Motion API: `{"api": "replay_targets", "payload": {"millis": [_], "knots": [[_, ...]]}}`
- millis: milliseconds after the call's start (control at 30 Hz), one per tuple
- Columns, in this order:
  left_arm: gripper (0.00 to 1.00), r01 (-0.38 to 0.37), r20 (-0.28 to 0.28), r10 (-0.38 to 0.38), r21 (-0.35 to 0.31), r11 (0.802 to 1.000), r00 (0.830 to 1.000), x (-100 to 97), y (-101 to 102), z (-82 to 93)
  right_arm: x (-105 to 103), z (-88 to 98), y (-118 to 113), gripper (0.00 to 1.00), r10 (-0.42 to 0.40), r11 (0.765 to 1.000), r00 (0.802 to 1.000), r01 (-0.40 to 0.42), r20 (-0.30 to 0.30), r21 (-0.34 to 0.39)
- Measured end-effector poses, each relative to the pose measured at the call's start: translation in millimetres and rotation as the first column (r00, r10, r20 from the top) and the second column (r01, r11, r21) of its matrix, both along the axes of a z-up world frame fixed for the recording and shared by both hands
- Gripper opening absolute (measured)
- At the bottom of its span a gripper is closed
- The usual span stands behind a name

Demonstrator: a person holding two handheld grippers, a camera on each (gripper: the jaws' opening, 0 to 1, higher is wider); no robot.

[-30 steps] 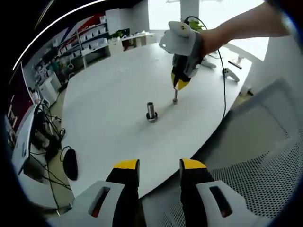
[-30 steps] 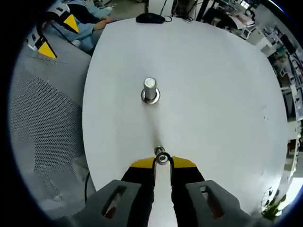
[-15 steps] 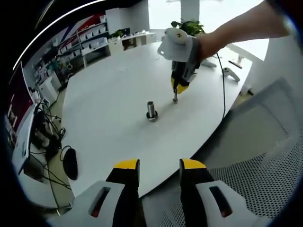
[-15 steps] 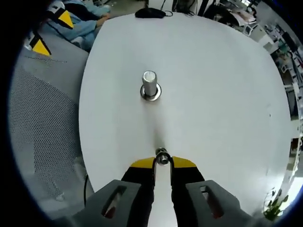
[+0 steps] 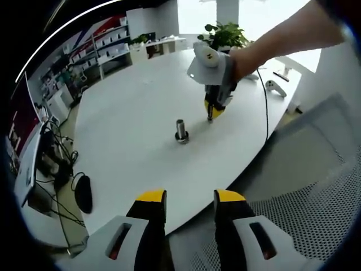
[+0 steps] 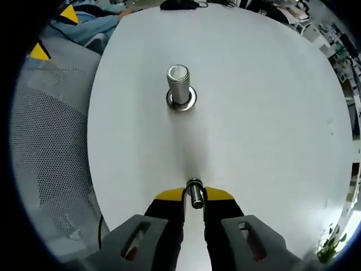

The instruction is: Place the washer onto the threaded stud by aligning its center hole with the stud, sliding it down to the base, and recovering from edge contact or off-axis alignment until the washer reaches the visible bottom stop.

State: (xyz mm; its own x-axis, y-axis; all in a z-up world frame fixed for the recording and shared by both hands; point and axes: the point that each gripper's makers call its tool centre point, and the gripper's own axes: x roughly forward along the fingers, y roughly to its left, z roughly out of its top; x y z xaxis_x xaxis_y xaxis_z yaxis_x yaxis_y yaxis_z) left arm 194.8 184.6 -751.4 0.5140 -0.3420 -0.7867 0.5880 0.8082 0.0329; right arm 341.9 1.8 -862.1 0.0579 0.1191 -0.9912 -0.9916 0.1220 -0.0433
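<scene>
One silver threaded stud [image 6: 195, 195], its long axis pointing to 12 o'clock, sits pinched in the right gripper [image 6: 194, 195] above the white table [image 6: 271, 113]. A steel cylinder on a washer-like base [image 6: 180, 88] stands upright at 12 o'clock. The left gripper [image 5: 190, 197] is parted, holding nothing.

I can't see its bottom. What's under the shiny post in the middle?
A flat metal ring sits around the foot of the post, on the white table. Whatever lies beneath that ring is covered.
</scene>
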Motion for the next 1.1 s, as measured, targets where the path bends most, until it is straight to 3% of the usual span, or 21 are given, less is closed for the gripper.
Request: {"api": "replay_targets", "payload": {"millis": [333,467,700,900,1067,1100], "knots": [[0.32,0.002,-0.002,-0.002,-0.001,1.000,1.000,0.1,-0.7,-0.7,2.6,-6.3,-2.4,0.15,-0.037,0.999,0.999,0.037,0.001,0.009],[0.32,0.001,-0.004,-0.001,0.000,1.000,1.000,-0.1,-0.7,-1.1,7.4,-4.4,-5.6,0.24,-0.056,0.998,0.998,0.056,0.029,0.011],[0.32,0.005,-0.005,-0.005,-0.001,1.000,1.000,-0.4,-1.4,-1.2,5.6,11.4,-12.3,0.24,-0.123,0.991,0.991,0.120,0.050,0.060],[0.32,0.011,0.002,-0.011,-0.009,1.000,1.000,0.0,-3.0,0.3,-0.3,42.7,-19.6,0.25,-0.257,0.949,0.962,0.233,0.095,0.212],[0.32,0.009,0.008,-0.009,-0.023,1.000,1.000,0.6,-3.8,2.2,-7.9,75.7,-36.3,0.25,-0.390,0.877,0.911,0.324,0.132,0.354],[0.32,0.010,0.008,-0.010,-0.024,1.000,1.000,0.6,-4.0,2.3,-11.0,86.8,-39.2,0.25,-0.428,0.850,0.894,0.346,0.136,0.398]]}}
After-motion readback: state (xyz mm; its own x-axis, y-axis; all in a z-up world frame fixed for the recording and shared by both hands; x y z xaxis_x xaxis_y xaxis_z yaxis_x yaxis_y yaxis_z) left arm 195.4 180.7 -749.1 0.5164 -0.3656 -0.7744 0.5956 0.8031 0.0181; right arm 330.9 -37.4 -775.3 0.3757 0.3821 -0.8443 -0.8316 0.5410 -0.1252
